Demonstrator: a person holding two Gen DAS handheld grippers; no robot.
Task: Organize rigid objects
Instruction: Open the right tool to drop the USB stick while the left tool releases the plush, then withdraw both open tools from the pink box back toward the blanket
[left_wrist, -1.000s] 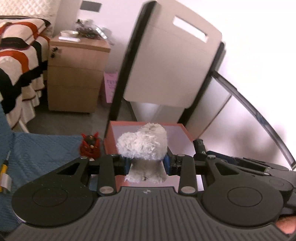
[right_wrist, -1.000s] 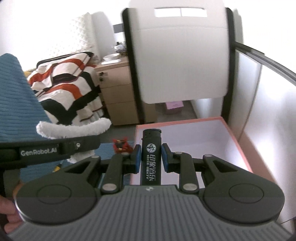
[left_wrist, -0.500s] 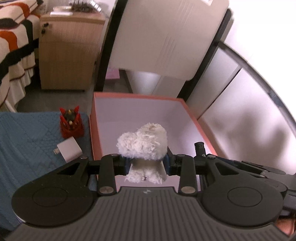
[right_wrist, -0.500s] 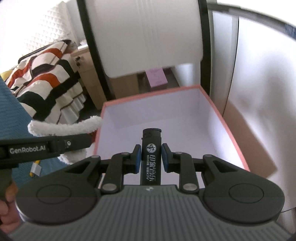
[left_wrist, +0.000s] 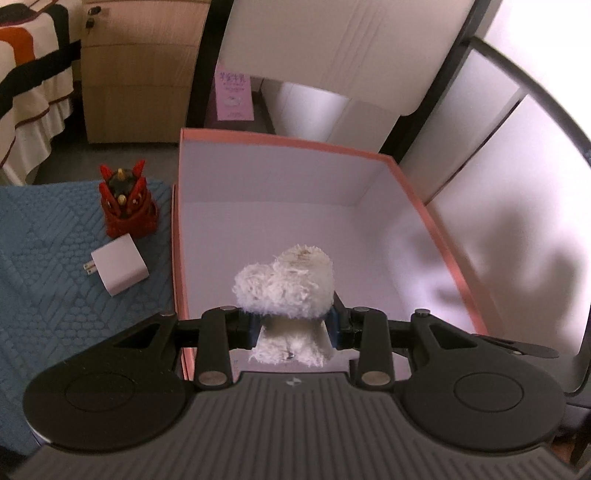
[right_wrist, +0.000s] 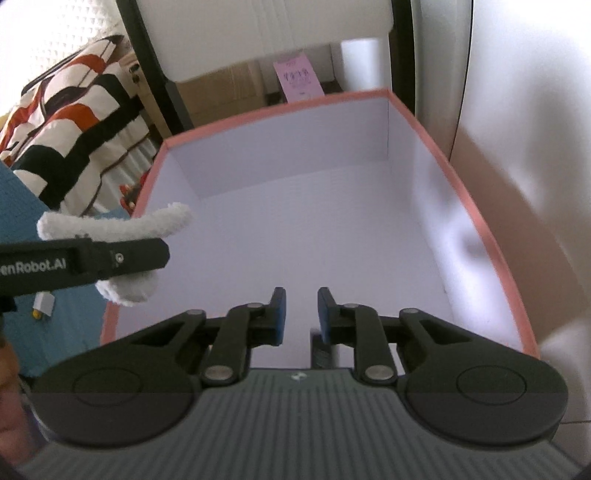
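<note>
Two grippers work over one open cardboard box with a pink rim and white interior, so we judge the step in hand to be delivery into the box.

1. The left gripper is clenched on a white fluffy plush item, held above the near part of the box floor and not yet set down.
2. The right gripper is drawn down to a narrow gap. Its jaws have just closed further, and nothing lies between the pads. A dark object shows just below the right pad; we cannot tell what it is.
3. For the next move, we would lower the left gripper until the plush item rests on the floor, then release it.

Clearances: the box floor is bare across its middle and far end, giving ample room. The left wall of the box runs just under the left gripper's outer linkage, so we keep inboard of it. Outside that wall, a red horned figurine and a white square charger plug sit on a blue textured mat, clear of the descent path.
</note>
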